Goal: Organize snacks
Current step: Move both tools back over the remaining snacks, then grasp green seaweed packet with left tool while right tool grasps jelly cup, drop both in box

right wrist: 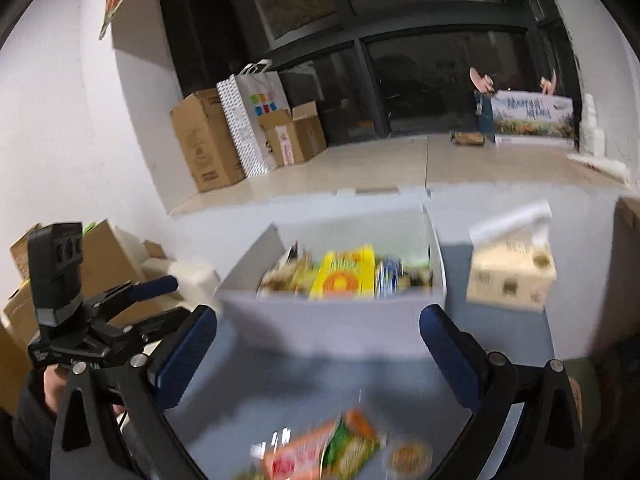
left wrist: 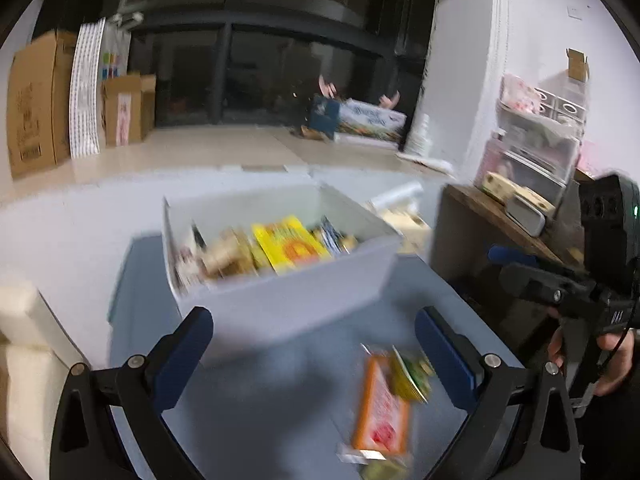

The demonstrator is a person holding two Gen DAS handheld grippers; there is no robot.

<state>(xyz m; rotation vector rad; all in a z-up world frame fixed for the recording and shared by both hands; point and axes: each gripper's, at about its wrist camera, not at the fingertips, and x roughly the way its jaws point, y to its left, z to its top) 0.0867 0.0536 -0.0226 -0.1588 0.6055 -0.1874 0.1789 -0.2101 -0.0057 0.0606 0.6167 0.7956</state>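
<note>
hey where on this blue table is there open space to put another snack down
Bare tabletop lies between the white bin and the loose snack packets at the near edge. A smaller bare patch sits in front of the tissue box, right of the bin. The bin itself is crowded with packets.

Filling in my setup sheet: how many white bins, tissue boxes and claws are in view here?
white bin: 1
tissue box: 1
claws: 2, the left claw and the right claw, both open
Total: 4
</note>
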